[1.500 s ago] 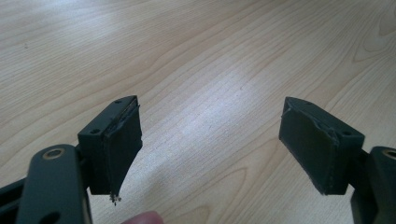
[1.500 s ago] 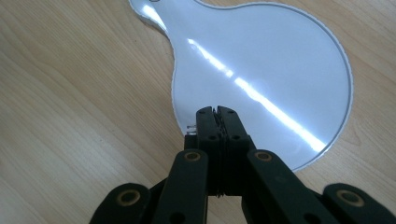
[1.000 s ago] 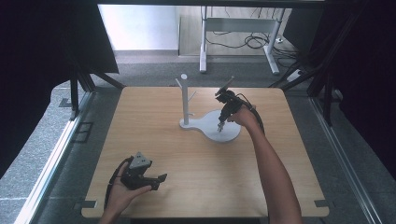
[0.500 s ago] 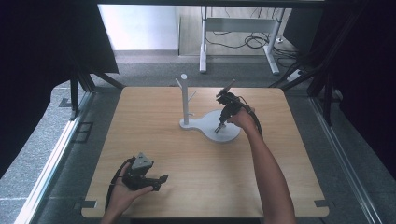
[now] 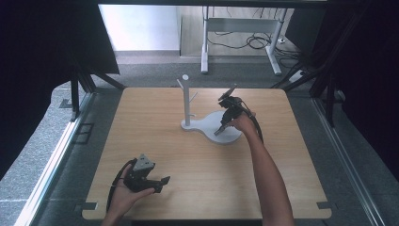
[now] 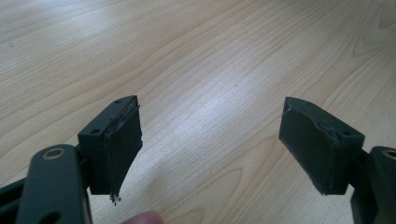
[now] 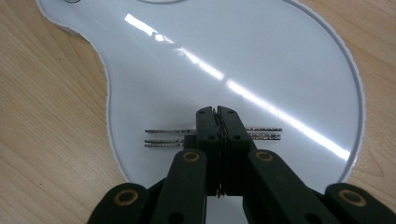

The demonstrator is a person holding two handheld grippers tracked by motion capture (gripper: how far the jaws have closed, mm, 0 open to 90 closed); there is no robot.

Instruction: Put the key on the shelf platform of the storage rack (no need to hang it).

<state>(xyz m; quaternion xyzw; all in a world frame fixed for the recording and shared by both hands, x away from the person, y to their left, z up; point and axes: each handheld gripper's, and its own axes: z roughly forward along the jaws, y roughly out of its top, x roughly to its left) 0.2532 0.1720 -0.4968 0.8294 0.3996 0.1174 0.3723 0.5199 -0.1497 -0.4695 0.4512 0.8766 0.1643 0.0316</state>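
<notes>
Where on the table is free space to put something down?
Bare wood lies between the left tool and the white tray, and along the table's far left. It is crowded at the tray, where the right tool, thin metal strips and the pegged stand sit.

One white stand (image 5: pixel 207 126), two tools: left (image 5: pixel 162 181), right (image 5: pixel 219 132).

white tray (image 7: pixel 261 56), perhaps silvery chain (image 7: pixel 163 136)
</notes>
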